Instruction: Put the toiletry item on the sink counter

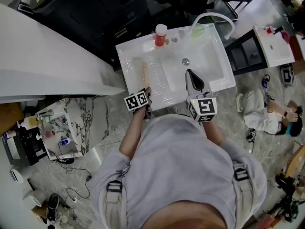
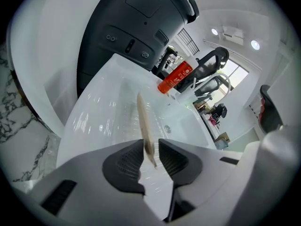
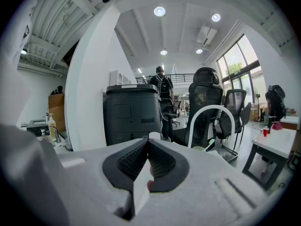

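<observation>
Toiletry item [image 1: 145, 75], a slim beige stick-shaped piece, lies flat on the ribbed left ledge of the white sink [image 1: 131, 49], centre-left of the head view, long axis running up-frame.
Left hand-held gripper [image 1: 147, 92] sits at its near end, angled down. In the left gripper view the jaws [image 2: 151, 157] are partly open: item's end [image 2: 146, 126] is between the pads, gap showing on the right side, no squeeze.
Right hand-held gripper [image 1: 193, 78] hangs over the basin, right of centre. Its own view [image 3: 148, 149] shows the jaws closed together, nothing held.
Red bottle [image 1: 161, 35] with a white cap stands upright on the back rim, top centre. White arched faucet [image 1: 214, 18] is to its right.
</observation>
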Demonstrator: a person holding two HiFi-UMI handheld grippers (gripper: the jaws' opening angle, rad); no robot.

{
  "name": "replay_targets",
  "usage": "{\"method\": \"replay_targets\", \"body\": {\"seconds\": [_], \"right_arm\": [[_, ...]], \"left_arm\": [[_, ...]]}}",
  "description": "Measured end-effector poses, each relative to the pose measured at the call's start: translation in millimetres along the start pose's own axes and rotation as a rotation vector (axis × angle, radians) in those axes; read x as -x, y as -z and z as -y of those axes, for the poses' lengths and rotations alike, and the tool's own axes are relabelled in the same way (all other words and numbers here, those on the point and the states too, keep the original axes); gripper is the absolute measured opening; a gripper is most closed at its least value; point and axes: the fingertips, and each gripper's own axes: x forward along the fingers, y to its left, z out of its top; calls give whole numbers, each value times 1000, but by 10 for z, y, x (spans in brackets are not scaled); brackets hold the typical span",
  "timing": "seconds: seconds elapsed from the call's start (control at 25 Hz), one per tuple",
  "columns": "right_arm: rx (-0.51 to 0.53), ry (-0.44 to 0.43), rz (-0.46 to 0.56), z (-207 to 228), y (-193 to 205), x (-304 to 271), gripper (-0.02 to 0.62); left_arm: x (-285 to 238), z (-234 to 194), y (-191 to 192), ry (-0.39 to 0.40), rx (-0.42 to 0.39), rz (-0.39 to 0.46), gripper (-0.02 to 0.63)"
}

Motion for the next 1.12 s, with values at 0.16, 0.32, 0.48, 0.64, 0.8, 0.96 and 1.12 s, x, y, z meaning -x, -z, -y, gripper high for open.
{"method": "replay_targets", "body": {"seconds": [0.16, 0.32, 0.48, 0.64, 0.8, 0.96, 1.12], "right_arm": [[0, -4, -2, -4, 7, -2, 5], [-1, -10, -3, -17, 7, -17, 5], [-2, -24, -1, -42, 9, -38, 5], [-1, -41, 2, -72, 7, -65, 5], [-3, -62, 4, -124, -10, -105, 5], [-3, -79, 6, -163, -20, -138, 5], [-4, -92, 9, -210, -29, -160, 5]], "left_arm": [[30, -5, 11, -21, -25, -3, 139], [88, -32, -4, -34, -9, 18, 139], [160, -40, -43, -44, -5, 45, 138], [245, 2, -127, -32, -17, 73, 128], [368, -3, -240, -53, -46, 112, 101], [526, 27, -401, -76, -70, 182, 36], [614, 53, -462, -94, -112, 208, 23]]}}
